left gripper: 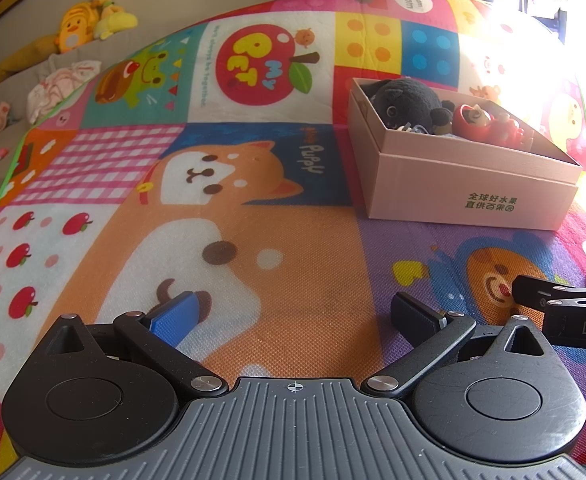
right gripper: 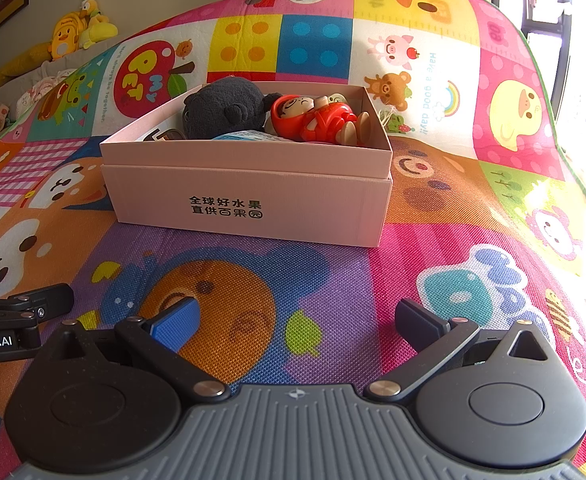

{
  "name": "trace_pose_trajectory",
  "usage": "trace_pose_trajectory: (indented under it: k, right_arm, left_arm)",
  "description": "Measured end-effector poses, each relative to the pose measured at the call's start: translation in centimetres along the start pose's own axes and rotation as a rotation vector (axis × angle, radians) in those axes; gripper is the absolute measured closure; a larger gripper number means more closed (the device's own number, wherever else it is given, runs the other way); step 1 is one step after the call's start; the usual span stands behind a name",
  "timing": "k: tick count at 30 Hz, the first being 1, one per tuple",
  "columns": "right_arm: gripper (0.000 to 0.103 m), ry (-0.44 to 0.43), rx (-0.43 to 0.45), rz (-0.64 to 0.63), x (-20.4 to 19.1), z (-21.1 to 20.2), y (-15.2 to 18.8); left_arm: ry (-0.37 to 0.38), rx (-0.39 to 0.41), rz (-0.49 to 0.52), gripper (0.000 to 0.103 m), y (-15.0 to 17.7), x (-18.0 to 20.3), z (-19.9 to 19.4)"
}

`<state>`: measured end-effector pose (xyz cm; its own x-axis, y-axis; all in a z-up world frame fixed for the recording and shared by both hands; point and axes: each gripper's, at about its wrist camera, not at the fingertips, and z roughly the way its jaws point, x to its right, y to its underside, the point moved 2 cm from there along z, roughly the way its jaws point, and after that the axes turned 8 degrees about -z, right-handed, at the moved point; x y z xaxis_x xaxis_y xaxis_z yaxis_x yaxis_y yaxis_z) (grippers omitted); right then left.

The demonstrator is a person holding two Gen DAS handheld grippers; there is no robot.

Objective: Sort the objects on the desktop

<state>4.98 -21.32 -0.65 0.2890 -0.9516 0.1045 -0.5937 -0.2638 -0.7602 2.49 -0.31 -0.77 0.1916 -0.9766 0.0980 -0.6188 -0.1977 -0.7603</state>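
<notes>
A pink cardboard box [right gripper: 249, 200] stands on the colourful cartoon mat [right gripper: 333, 280]. Inside it lie a black plush toy [right gripper: 223, 108], a red-hooded doll figure [right gripper: 317, 118] and a light blue item [right gripper: 239, 135] that is partly hidden. The box also shows in the left wrist view [left gripper: 469, 184] at the right, with the black plush [left gripper: 403, 102] and the red doll [left gripper: 481, 120] in it. My left gripper [left gripper: 297, 314] is open and empty over the mat, left of the box. My right gripper [right gripper: 299, 316] is open and empty, in front of the box.
Yellow plush toys [left gripper: 89, 20] and a bundle of cloth [left gripper: 59, 88] lie on a sofa beyond the mat's far left edge. Framed pictures hang on the wall. Bright window light falls at the right. The right gripper's body [left gripper: 565, 312] shows beside my left gripper.
</notes>
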Motion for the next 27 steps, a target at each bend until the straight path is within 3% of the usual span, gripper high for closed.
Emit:
trace_pose_trajectory:
  k: [16, 27]
  right_arm:
    - [0.000, 0.000, 0.000, 0.000, -0.14, 0.02, 0.03]
    - [0.000, 0.000, 0.000, 0.000, -0.07, 0.00, 0.04]
  left_arm:
    - [0.000, -0.002, 0.004, 0.000, -0.09, -0.03, 0.00]
    - [0.019, -0.051, 0.010, 0.000, -0.54, -0.18, 0.12]
